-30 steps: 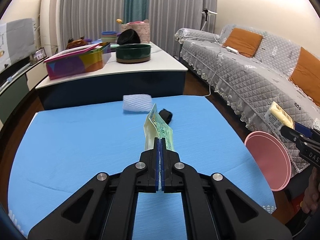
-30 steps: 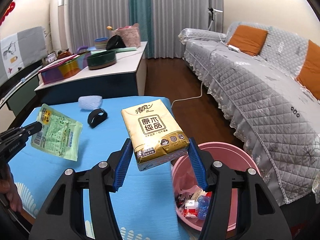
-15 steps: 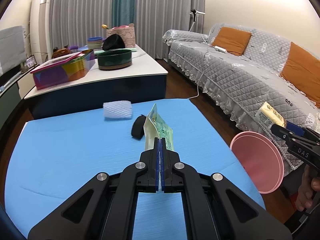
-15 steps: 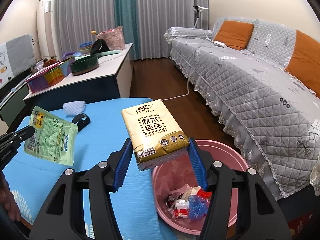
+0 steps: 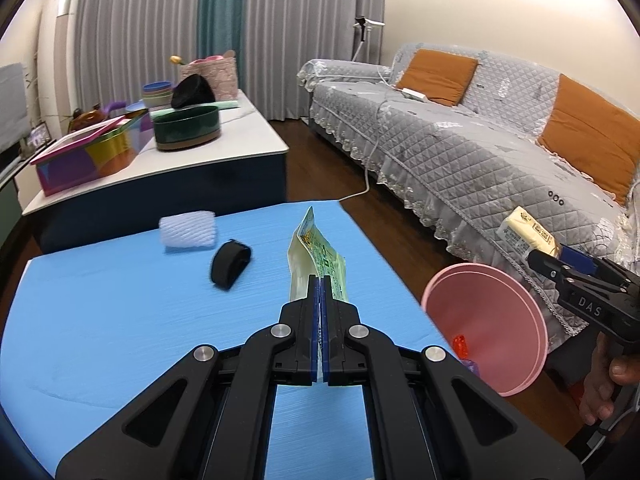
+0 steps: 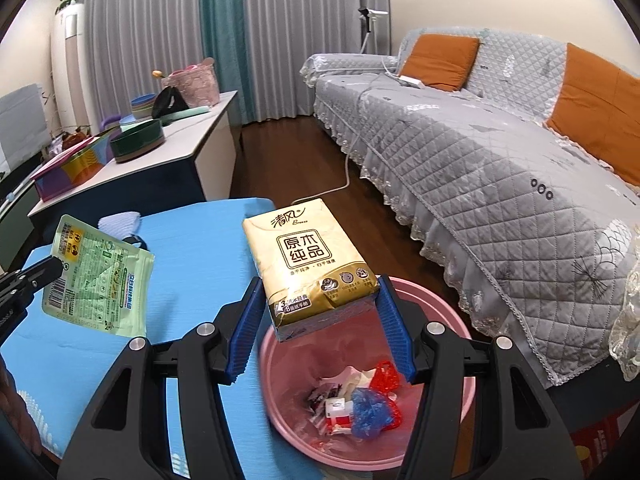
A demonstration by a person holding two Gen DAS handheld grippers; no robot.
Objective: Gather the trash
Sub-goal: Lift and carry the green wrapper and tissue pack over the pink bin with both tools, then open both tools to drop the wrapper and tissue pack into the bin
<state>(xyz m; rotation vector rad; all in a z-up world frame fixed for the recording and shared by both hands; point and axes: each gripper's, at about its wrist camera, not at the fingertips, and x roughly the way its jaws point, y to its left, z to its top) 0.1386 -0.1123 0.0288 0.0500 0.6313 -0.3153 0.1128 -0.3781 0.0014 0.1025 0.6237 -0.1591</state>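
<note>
Blue table (image 5: 120, 340); left gripper (image 5: 321, 300) clamping green pouch (image 5: 320, 256), right gripper (image 6: 320, 320) clutching tissue pack (image 6: 308, 256).

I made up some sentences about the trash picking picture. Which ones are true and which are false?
1. The right gripper holds a yellow tissue pack. True.
2. The pink bin is empty. False: it already has wrappers and bits of plastic inside.
3. The left gripper is shut on a green pouch. True.
4. The black strap is in the bin. False: it lies on the blue table.
5. The tissue pack is over the sofa. False: it hangs at the pink bin's near rim.
</note>
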